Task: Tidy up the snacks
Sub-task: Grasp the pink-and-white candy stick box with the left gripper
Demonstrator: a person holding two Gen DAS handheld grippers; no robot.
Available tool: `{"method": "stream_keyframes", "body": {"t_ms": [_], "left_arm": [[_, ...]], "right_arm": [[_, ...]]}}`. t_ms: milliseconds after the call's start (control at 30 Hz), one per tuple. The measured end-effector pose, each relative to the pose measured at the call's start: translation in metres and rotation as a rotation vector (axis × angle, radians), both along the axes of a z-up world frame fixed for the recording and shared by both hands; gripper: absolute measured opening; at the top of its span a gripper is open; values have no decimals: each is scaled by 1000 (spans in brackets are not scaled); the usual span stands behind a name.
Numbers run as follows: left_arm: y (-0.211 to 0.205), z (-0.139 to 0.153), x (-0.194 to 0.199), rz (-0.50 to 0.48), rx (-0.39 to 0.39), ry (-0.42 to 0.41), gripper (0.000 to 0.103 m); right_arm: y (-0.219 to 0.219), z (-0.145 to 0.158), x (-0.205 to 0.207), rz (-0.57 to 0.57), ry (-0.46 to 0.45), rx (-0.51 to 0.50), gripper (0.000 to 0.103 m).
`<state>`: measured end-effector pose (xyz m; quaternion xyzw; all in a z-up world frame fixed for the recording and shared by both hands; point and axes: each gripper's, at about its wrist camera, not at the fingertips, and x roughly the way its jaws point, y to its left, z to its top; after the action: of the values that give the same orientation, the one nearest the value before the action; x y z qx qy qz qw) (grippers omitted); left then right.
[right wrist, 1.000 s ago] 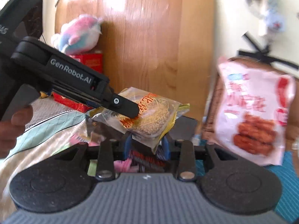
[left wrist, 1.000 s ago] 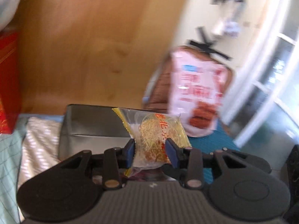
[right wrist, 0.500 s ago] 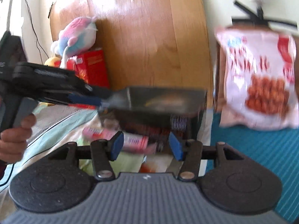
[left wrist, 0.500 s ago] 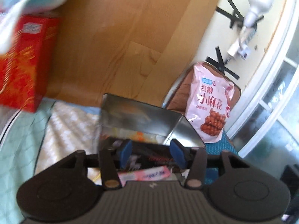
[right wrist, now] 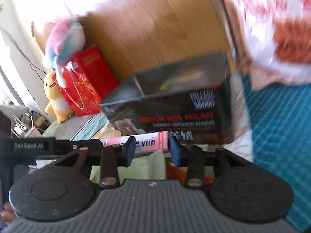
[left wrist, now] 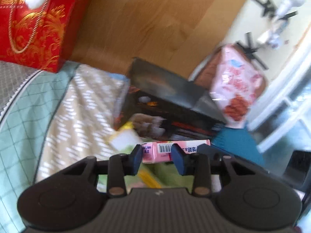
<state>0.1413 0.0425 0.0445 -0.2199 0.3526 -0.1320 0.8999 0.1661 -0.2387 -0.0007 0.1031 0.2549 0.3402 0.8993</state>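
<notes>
Quilted bed (left wrist: 29, 120) with dark open-topped snack box (right wrist: 180, 104): both gripper jaws, left (left wrist: 157, 158) and right (right wrist: 151, 151), now open and empty after releasing the noodle packet; pink carton (left wrist: 175, 150) lies ahead

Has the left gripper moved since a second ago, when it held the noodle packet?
Yes. The left gripper has dropped toward the bed: the open black box now sits higher in view, and a pink carton lies between its open fingers.

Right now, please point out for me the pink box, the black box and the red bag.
pink box (left wrist: 165, 151), left wrist view, on its barcode face between the fingers.
black box (right wrist: 175, 114), right wrist view, on its printed front side.
red bag (left wrist: 33, 25), left wrist view, on its gold-patterned front.
</notes>
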Motion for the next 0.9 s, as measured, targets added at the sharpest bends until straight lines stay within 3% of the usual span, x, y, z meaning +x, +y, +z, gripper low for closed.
{"method": "stream_keyframes", "body": {"t_ms": [100, 200, 367, 500, 633, 700, 800, 900], "left_arm": [[-19, 14, -23, -62, -1, -69, 34], [-53, 12, -40, -143, 50, -83, 36], [-117, -17, -49, -311, 100, -11, 36], [-156, -37, -59, -424, 162, 33, 40], [-175, -36, -78, -469, 270, -32, 49], [-169, -32, -80, -483, 240, -21, 51], [-156, -22, -79, -460, 200, -29, 53], [-152, -21, -72, -448, 170, -4, 56]], "right_arm": [[-25, 11, -48, -43, -111, -4, 38], [-51, 1, -88, -111, -138, -28, 38], [-97, -28, -123, -264, -45, -47, 40], [-125, -39, -140, -301, 1, -85, 43], [-130, -46, -152, -260, 8, -96, 57], [-123, -46, -157, -233, -13, -144, 64], [-117, -47, -158, -212, -50, -219, 65], [-121, -48, -152, -212, -45, -226, 67]]}}
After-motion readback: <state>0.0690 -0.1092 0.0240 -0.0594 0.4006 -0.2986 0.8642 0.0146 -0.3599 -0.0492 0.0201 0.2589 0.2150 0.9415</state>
